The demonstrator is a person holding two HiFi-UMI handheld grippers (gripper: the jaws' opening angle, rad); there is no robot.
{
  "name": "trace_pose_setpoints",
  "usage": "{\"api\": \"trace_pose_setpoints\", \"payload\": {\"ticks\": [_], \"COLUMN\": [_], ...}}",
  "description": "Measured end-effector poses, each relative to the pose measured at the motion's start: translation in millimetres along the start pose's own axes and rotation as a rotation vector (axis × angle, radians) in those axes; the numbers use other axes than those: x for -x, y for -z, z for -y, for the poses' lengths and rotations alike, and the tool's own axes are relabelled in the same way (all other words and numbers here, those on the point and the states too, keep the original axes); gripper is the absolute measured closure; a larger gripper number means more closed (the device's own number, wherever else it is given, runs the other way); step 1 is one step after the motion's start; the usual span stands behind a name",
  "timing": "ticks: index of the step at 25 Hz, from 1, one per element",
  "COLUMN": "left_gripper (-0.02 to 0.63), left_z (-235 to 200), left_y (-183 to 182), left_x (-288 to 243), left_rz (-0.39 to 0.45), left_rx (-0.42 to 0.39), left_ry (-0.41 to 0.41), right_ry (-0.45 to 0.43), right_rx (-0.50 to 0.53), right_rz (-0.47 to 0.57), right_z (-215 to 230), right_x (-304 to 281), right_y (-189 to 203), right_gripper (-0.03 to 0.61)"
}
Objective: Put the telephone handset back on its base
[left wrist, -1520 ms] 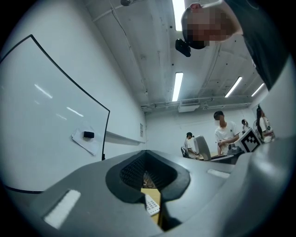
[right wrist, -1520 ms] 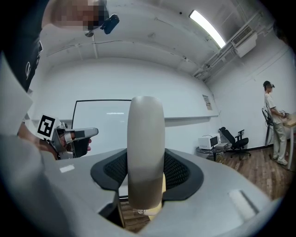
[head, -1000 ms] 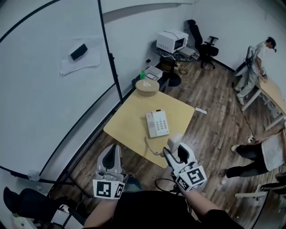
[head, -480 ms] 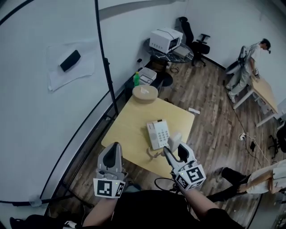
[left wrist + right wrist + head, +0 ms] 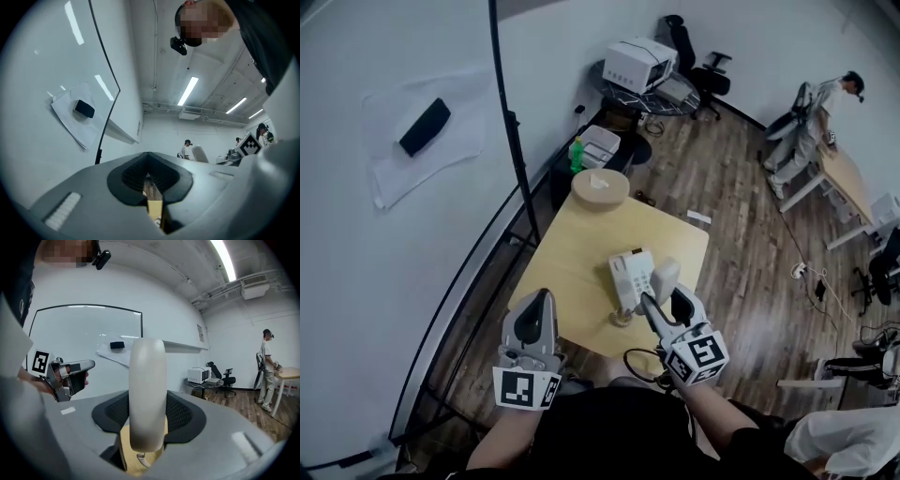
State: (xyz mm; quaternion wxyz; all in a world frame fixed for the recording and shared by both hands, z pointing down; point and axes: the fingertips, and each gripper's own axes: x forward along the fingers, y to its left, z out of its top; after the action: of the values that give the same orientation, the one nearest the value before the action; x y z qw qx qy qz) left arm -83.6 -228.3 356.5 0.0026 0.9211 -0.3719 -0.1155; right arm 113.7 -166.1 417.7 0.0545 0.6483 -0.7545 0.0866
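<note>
The white telephone base (image 5: 628,277) lies on the yellow table (image 5: 572,253), near its front edge. My right gripper (image 5: 667,305) is shut on the white handset (image 5: 665,278), which stands upright in the air just right of the base. In the right gripper view the handset (image 5: 146,394) fills the gap between the jaws of that gripper (image 5: 146,420). The coiled cord (image 5: 622,319) hangs from the handset toward the base. My left gripper (image 5: 533,323) is shut on nothing, left of the table's front corner; its closed jaws (image 5: 149,177) point up toward the wall.
A round wooden box (image 5: 600,187) sits at the table's far corner, with a green bottle (image 5: 576,152) behind it. A black pole (image 5: 508,131) stands by the whiteboard (image 5: 394,187). A microwave (image 5: 634,61) and office chair (image 5: 694,66) lie beyond. A person (image 5: 811,122) stands at a desk, far right.
The right gripper has carried the handset forward, from short of the table's front edge to right beside the base. The left gripper stays shut and low at the left.
</note>
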Motion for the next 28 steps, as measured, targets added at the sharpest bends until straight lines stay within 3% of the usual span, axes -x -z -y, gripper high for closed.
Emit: {"api": "trace_pose_setpoints", "payload": {"ticks": [14, 28], "left_gripper": [0.614, 0.614], "left_z": [6.5, -20.9], "left_y": [35.1, 84.3], "left_x": [-14.8, 11.1], "left_rz": [-0.077, -0.155], "left_rx": [0.018, 0.063], "left_ry": [-0.095, -0.198], "right_ry": [-0.018, 0.024], "right_rx": [-0.030, -0.056], "right_rz": [-0.220, -0.578], "right_z": [62.3, 95.6], "right_x": [-90.0, -170.3], "right_y": [75.1, 231.2], "right_gripper": [0.359, 0.357]}}
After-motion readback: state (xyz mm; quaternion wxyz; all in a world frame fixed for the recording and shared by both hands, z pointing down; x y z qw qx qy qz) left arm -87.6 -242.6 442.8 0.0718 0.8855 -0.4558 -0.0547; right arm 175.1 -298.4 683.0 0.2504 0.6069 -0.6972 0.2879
